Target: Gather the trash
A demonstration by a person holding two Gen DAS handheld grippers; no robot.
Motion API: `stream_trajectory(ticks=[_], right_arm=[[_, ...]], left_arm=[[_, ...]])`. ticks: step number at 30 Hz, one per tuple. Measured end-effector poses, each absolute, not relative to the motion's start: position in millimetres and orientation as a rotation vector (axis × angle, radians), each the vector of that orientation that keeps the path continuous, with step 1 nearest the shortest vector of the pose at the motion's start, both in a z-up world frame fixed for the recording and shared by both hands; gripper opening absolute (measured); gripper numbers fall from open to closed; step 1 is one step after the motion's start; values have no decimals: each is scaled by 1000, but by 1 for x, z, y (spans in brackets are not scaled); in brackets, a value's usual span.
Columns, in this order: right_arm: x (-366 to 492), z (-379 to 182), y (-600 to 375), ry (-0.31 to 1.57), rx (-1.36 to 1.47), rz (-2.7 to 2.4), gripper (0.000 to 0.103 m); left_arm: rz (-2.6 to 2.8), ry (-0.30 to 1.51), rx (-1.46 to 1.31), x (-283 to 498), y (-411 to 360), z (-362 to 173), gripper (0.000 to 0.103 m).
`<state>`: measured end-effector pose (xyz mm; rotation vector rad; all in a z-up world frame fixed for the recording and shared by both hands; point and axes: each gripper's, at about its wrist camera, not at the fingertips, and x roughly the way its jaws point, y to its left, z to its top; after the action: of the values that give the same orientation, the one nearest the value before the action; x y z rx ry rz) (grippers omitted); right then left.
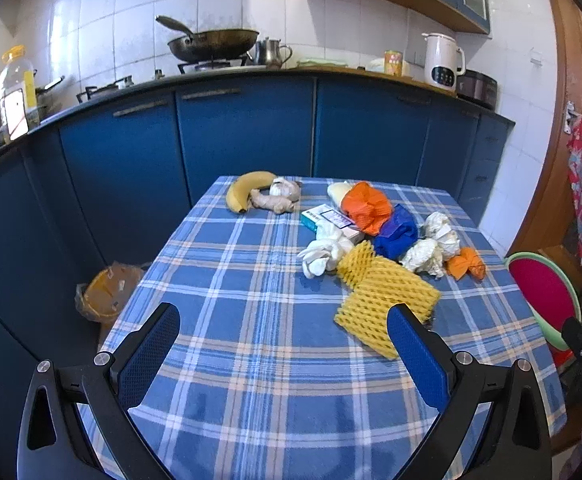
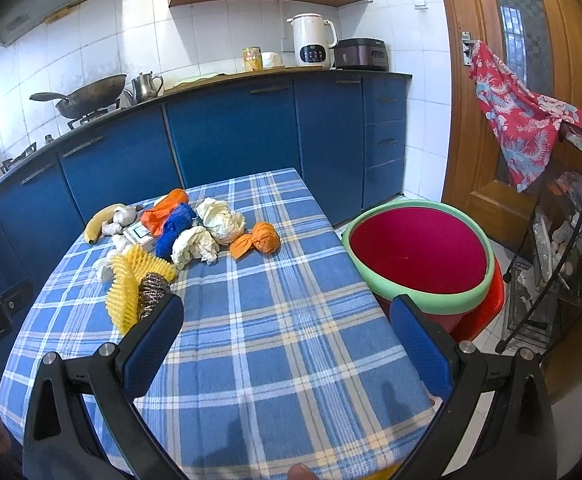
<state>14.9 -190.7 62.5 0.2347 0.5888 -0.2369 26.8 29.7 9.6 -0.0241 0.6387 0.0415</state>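
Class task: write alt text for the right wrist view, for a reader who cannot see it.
Open right gripper hovers over a blue plaid tablecloth; crumpled paper, orange bags and yellow foam netting lie ahead, a red basin at right.

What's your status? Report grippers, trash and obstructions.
Left gripper and right gripper open, empty, above the table. Trash pile untouched. Basin beside table. Nothing in the way.

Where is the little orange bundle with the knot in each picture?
Left wrist view: the small orange bundle lies at the right end of the trash pile, near the table's right edge, beside crumpled white paper.
Right wrist view: the same bundle sits near the middle of the table, right of the white paper.
Shared landmark: the white kettle on the counter.
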Motion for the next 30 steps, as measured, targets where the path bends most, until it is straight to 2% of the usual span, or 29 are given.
stream_trajectory(ticks=[25,30], right_arm=[[110,46,-197,726,186,-288,101],[139,32,-204,777,150,-192,90]], left_arm=[[-295,841,13,110,-28,-42,103],[-276,857,7,113,-36,-48,98]])
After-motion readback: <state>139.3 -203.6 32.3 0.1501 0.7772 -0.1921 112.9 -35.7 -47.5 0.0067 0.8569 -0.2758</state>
